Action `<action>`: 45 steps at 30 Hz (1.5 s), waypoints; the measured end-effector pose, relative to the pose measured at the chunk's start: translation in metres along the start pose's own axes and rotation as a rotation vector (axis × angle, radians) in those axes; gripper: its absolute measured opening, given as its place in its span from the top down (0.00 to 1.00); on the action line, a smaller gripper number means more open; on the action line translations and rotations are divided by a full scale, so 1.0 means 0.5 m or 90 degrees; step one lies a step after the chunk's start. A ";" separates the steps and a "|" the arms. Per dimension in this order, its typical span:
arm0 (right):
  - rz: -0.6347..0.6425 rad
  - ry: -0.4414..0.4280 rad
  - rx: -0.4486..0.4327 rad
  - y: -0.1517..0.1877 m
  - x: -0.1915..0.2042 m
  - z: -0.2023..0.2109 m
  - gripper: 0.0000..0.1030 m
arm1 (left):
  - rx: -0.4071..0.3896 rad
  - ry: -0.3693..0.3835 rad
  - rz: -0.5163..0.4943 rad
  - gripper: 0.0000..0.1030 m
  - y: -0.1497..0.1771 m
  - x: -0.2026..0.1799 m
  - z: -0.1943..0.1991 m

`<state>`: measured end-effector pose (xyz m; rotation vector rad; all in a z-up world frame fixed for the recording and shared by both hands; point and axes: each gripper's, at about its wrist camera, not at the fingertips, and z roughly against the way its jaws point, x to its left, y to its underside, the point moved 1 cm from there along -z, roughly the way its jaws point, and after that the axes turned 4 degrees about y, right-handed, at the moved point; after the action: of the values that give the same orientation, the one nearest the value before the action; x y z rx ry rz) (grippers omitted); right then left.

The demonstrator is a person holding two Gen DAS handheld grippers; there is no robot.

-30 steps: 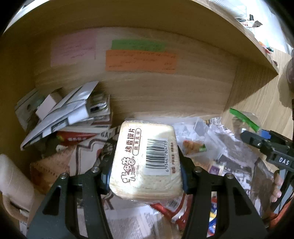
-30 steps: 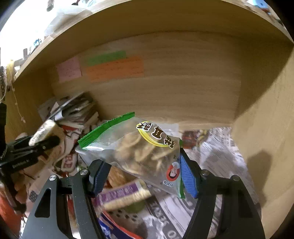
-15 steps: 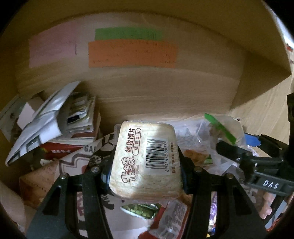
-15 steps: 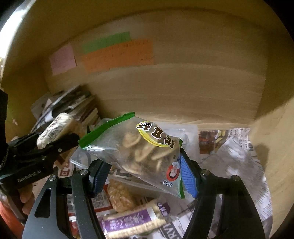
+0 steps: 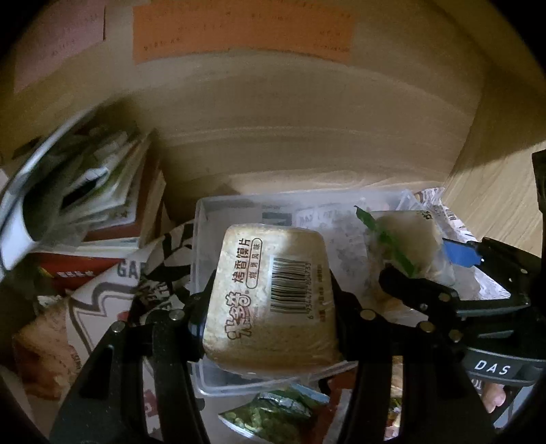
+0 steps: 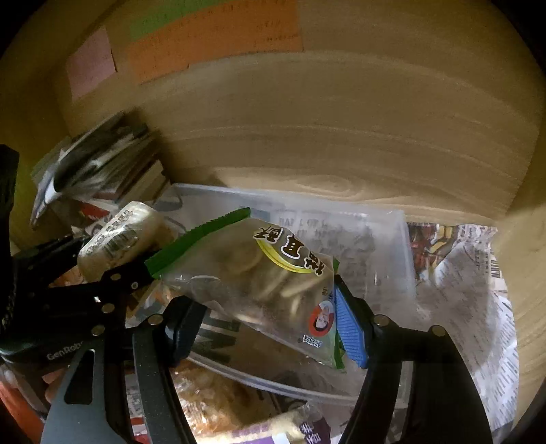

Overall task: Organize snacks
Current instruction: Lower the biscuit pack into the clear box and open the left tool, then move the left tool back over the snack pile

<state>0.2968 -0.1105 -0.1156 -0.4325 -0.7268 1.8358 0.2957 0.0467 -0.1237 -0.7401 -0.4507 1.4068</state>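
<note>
Left wrist view shows the left gripper (image 5: 273,300) clamped on a pale baked-slice packet (image 5: 269,300), held above the clear plastic bin (image 5: 199,239), probably so it can drop straight in. Alongside, the right gripper (image 6: 269,307) pinches a green-topped crisp bag (image 6: 266,273) over the same bin; dim light hides whether either snack touches the bin floor. Loose packets (image 6: 211,403) lie before it.

Both wrist cameras look forward along their own fingers, close in, into a wooden shelf nook toward its far back wall — the left view from the left, the right from the right — sharing the clear bin (image 5: 201,218) (image 6: 392,218) and orange note (image 5: 239,30) (image 6: 218,37).
</note>
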 end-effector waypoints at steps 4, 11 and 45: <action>0.001 -0.007 0.015 0.002 0.000 -0.015 0.33 | 0.003 0.004 0.002 0.47 -0.009 0.003 -0.005; -0.002 0.002 0.008 0.007 0.000 -0.004 0.24 | -0.009 -0.013 -0.002 0.46 -0.018 -0.001 0.017; 0.007 0.001 -0.089 0.219 0.060 0.232 0.07 | -0.064 -0.034 -0.023 0.19 0.238 -0.011 0.264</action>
<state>0.1385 -0.1417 -0.0999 -0.5287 -0.8562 1.8009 0.1195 0.0670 -0.1132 -0.7727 -0.5778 1.3805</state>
